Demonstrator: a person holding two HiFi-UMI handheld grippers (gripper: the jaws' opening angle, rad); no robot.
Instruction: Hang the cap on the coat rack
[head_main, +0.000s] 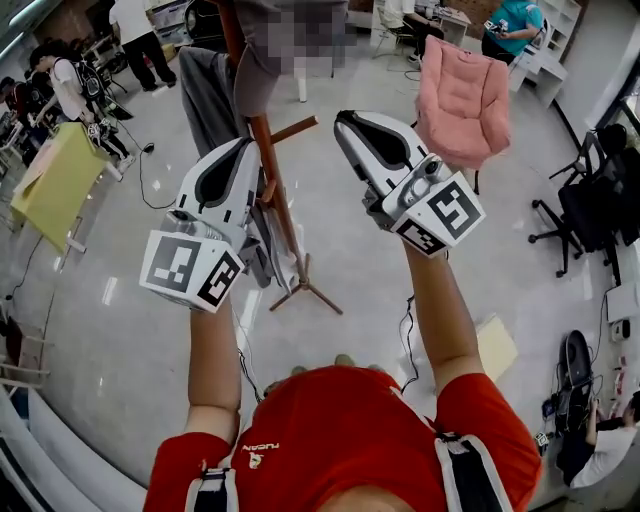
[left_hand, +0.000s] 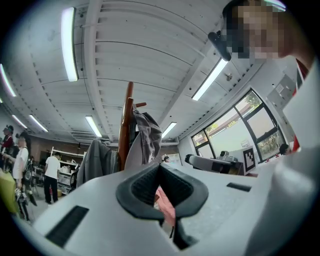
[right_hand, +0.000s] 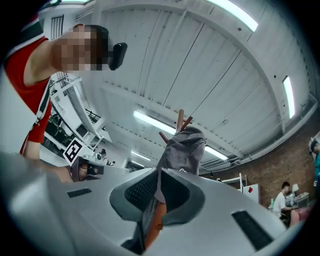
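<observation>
The grey cap (head_main: 258, 75) hangs at the top of the wooden coat rack (head_main: 272, 170), over its pole and pegs. It is also in the left gripper view as the cap (left_hand: 147, 132), and in the right gripper view as the cap (right_hand: 185, 147) under the pegs (right_hand: 181, 120). Both grippers are held up in front of the rack and point slightly upward. My left gripper (head_main: 240, 145) sits just left of the pole, jaw tips together, nothing held (left_hand: 160, 166). My right gripper (head_main: 342, 118) is right of the pole and apart from the cap, its tips closed and empty (right_hand: 159, 172).
A grey jacket (head_main: 208, 95) hangs on the rack's left side. A pink padded chair (head_main: 462, 95) stands at the back right and a black office chair (head_main: 590, 205) at the far right. A yellow table (head_main: 55, 180) and several people are at the left.
</observation>
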